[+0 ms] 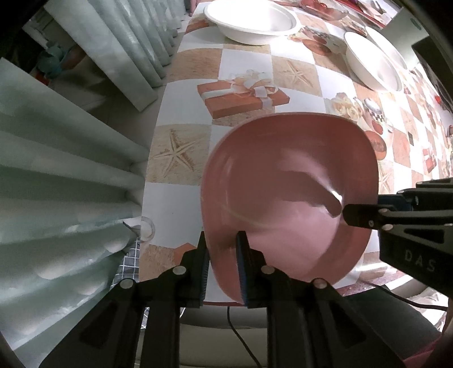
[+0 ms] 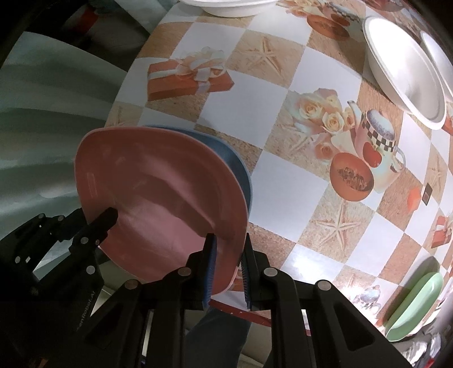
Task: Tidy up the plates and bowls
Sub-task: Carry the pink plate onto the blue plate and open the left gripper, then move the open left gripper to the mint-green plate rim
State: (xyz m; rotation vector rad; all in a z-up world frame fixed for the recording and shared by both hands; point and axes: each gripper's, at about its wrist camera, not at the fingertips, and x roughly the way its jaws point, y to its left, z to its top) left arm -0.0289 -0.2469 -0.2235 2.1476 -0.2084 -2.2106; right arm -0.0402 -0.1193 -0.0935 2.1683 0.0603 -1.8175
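Note:
A pink square plate (image 1: 288,192) is held over the near edge of the patterned table. My left gripper (image 1: 223,266) is shut on its near-left rim. My right gripper (image 2: 229,271) is shut on its opposite rim and shows at the right in the left wrist view (image 1: 368,215). In the right wrist view the pink plate (image 2: 164,195) lies over a blue plate (image 2: 240,169) whose rim peeks out behind it. The left gripper appears at the lower left there (image 2: 96,226).
White bowls stand at the far side (image 1: 252,19) and far right (image 1: 373,62), also seen in the right wrist view (image 2: 407,70). Green plates (image 2: 416,300) sit at the near right. A pale curtain (image 1: 70,169) hangs left of the table edge.

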